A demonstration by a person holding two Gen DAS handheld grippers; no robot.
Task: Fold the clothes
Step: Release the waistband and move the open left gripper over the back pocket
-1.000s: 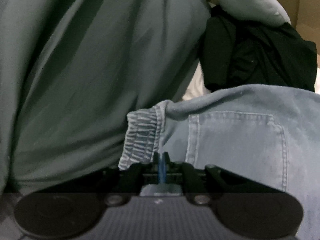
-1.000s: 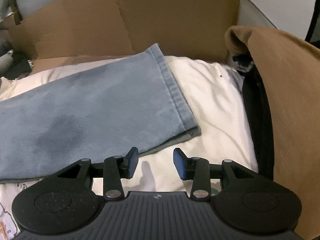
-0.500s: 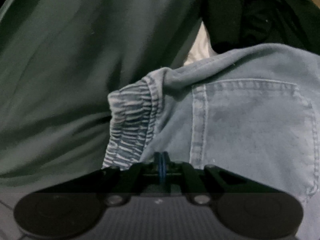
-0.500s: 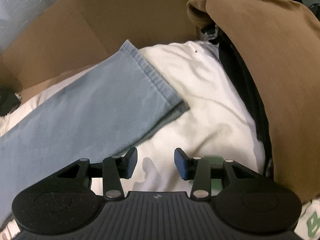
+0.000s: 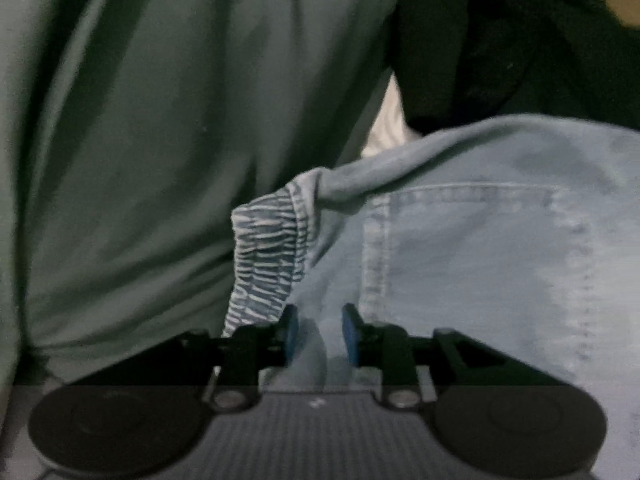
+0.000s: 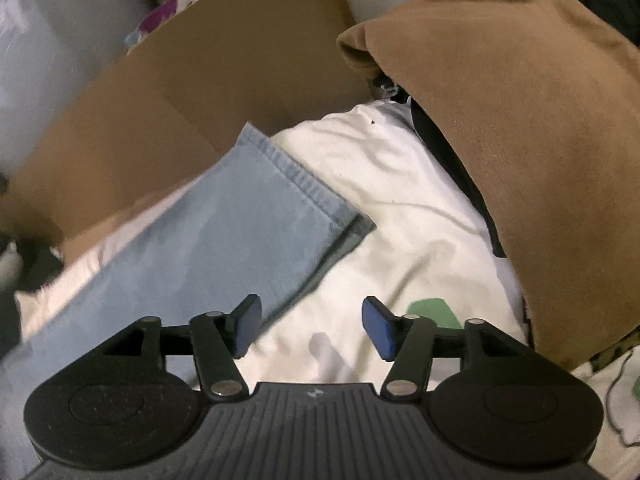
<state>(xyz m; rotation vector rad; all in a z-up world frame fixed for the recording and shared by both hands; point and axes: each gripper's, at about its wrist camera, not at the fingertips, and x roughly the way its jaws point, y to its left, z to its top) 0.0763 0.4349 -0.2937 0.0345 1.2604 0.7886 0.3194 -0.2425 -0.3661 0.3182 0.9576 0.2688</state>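
Note:
Light blue jeans lie across a white sheet. In the left wrist view their waist end shows a back pocket (image 5: 472, 248) and a gathered elastic waistband (image 5: 266, 256). My left gripper (image 5: 318, 334) hovers right at that waist; its jaws are opening, and a fold of denim lies in the gap with the pads off it. In the right wrist view the hemmed leg end (image 6: 280, 216) stretches away to the upper middle. My right gripper (image 6: 312, 330) stands over the sheet just right of the leg, its jaws opening with nothing between them.
A grey-green cloth (image 5: 160, 140) fills the left of the left wrist view, with a black garment (image 5: 500, 52) behind the jeans. A cardboard box wall (image 6: 208, 92) stands behind the leg end. A brown cloth (image 6: 532, 152) drapes at the right over the white sheet (image 6: 400, 208).
My left gripper has let go of the waist fabric and its jaws have parted. My right gripper has rolled and widened, so the jeans leg now runs diagonally in its view.

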